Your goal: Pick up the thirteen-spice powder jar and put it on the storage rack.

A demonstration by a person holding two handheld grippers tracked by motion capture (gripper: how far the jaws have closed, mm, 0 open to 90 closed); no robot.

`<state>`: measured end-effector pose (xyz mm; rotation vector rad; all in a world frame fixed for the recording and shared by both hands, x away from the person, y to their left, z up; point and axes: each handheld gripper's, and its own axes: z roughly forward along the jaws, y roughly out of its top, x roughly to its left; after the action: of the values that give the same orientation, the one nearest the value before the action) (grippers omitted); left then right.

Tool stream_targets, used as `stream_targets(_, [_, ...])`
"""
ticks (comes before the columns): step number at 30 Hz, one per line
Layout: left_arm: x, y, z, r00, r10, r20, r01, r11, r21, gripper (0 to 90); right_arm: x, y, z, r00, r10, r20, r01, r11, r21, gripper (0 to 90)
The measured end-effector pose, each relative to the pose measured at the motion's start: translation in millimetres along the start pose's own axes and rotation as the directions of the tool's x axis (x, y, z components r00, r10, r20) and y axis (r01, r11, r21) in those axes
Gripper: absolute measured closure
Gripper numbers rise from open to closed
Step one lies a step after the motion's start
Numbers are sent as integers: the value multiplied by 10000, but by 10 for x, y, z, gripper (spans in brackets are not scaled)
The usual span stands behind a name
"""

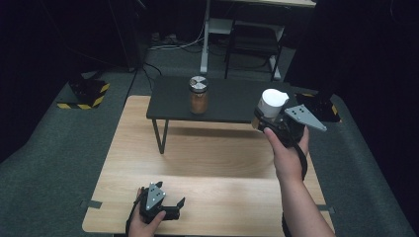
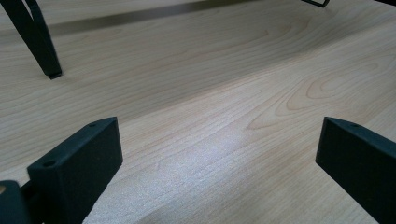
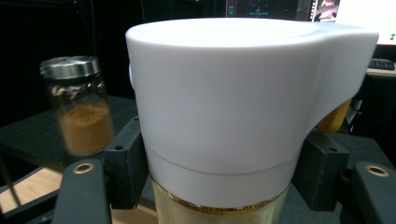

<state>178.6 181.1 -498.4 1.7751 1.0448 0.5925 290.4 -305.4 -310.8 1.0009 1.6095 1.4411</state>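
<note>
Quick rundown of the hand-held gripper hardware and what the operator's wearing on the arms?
Both units are matte black. The left hand-held gripper and right hand-held gripper each carry a grey three-cornered plate with small dark holes on top and trail a black cable. Jaws are blocky black pads; brass-coloured inserts show in the right gripper view. The forearms are bare, with no sleeves or gloves.

white cap [image 3: 219, 93] over yellowish glass on the bottle [image 1: 271, 106], gripped in black jaws. brown powder under a silver lid in the jar [image 1: 198, 95], on a black shelf [image 1: 222, 101]. pale wood grain across the table [image 1: 197, 163]; grey carpet [image 1: 54, 143], yellow-black striped tape [image 1: 81, 104].
</note>
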Motion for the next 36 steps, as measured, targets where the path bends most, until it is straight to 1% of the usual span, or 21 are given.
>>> stream_targets(3, [0,-1,0,10000,19,10,-19,10000,-4,7,3,50,103,9999,-76,75,76,10000,35,305])
stream_targets(4, [0,-1,0,10000,19,10,-19,10000,-4,7,3,50,103,9999,-76,75,76,10000,35,305])
stream_targets(7, [6,-1,1,10000,-10,34,10,10000,-8,7,-3,100,255,9998,-151,165,149,9998,115,304])
stream_targets(8, [11,-2,1,10000,-29,47,29,10000,-16,7,-3,100,255,9998,-151,165,149,9998,115,304])
stream_targets(10, [21,-6,-1,9999,-93,72,94,10000,-32,7,-13,124,353,9995,-163,252,158,9996,223,304])
stream_targets(11, [21,-6,-1,9999,-93,72,94,10000,-32,7,-13,124,353,9995,-163,252,158,9996,223,304])
stream_targets(12, [27,-10,-1,9999,-110,79,111,9999,-57,7,-28,131,423,9994,-149,309,141,9995,269,305])
stream_targets(13, [27,-10,-1,9999,-110,79,111,9999,-57,7,-28,131,423,9994,-149,309,141,9995,269,305])
stream_targets(14, [29,-12,-3,9999,-112,90,113,9999,-71,7,-33,147,489,9989,-231,412,217,9992,345,304])
stream_targets(16, [30,-14,-5,9999,-110,96,111,9999,-79,7,-49,157,554,9986,-215,483,197,9991,374,304])
stream_targets(17, [31,-15,-5,9999,-111,97,112,9999,-83,7,-49,157,554,9986,-215,483,197,9991,374,304])
stream_targets(20, [35,-15,-6,9999,-127,116,128,9999,-75,7,-59,172,643,9979,-251,594,223,9986,478,304])
stream_targets(22, [37,-18,-6,9998,-151,125,152,9998,-92,7,-64,174,659,9979,-256,597,226,9985,495,304])
stream_targets(23, [40,-20,-8,9998,-164,132,166,9998,-104,6,-87,166,705,9982,-143,574,115,9987,492,304])
stream_targets(26, [41,-22,-10,9998,-162,139,164,9998,-108,6,-93,151,757,9980,-85,623,50,9984,556,304])
stream_targets(30, [52,-23,-18,9997,-182,180,184,9998,-98,6,-93,121,801,9979,-19,653,-22,9980,627,304])
stream_targets(36, [47,-21,-20,9997,-164,162,166,9998,-78,6,-92,89,823,9976,17,694,-53,9986,520,303])
